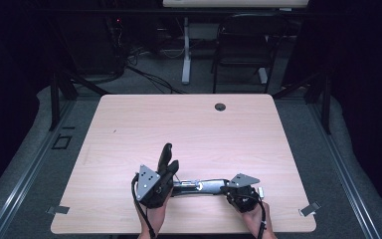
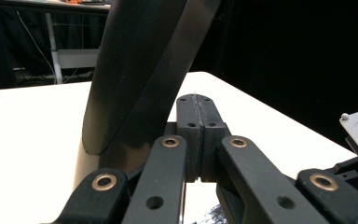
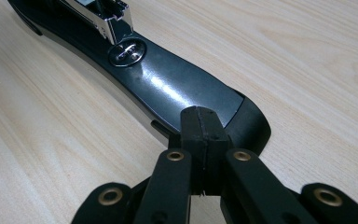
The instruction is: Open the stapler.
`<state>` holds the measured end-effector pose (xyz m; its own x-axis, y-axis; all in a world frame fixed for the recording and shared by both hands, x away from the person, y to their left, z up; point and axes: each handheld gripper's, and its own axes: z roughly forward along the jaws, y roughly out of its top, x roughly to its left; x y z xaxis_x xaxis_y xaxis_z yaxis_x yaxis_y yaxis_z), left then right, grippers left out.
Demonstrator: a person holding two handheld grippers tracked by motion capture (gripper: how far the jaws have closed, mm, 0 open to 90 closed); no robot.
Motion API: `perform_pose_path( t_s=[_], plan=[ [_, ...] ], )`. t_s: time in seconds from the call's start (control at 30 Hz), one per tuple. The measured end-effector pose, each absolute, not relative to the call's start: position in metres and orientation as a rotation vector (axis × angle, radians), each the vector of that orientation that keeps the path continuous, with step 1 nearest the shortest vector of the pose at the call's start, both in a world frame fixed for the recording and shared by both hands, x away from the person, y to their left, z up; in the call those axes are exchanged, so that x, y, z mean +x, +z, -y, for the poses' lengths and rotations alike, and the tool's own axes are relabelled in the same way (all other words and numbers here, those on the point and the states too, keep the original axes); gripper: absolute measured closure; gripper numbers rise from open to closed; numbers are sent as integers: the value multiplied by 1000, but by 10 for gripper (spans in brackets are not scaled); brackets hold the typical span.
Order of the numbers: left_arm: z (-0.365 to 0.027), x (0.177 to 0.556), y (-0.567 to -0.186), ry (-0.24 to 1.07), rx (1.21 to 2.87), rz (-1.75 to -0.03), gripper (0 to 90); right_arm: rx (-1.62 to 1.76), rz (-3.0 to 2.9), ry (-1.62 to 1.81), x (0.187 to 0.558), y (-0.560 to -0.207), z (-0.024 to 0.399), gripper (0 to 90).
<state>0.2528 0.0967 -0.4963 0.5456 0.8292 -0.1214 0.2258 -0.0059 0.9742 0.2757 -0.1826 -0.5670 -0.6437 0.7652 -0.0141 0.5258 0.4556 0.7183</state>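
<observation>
Jaws shut, right gripper (image 3: 200, 122) pressing stapler base (image 3: 177, 88) front end

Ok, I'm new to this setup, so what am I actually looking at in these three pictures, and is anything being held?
There is no robot here. A person at a table holds a hand-held two-jaw tool in each hand.

The high view comes from a fixed camera above the person's side of the table. The other two come from cameras riding on each tool, looking along its black jaws.

On the wooden table lies a black stapler, opened up. Its base lies flat and its top cover is swung upward.

The left tool has its jaws shut with nothing between them, and the raised cover stands right beside them.

The right tool is also shut. Its tip sits at the rounded end of the base and seems to press it down.

Neither tool is gripping anything between its jaws.
</observation>
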Motion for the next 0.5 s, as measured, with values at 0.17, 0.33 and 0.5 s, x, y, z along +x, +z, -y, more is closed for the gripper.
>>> perform_pose_path(
  t_s=[0.17, 0.33, 0.5],
  plan=[
    [-101, 252, -496, 610, 1523, -943, 900, 1098, -2376, 995, 276, -567, 183, 900],
    [-105, 252, -496, 617, 1525, -945, 900, 1099, -2376, 999, 276, -567, 183, 900],
    [-110, 251, -495, 627, 1523, -954, 900, 1101, -2376, 1001, 276, -567, 183, 900]
  ],
)
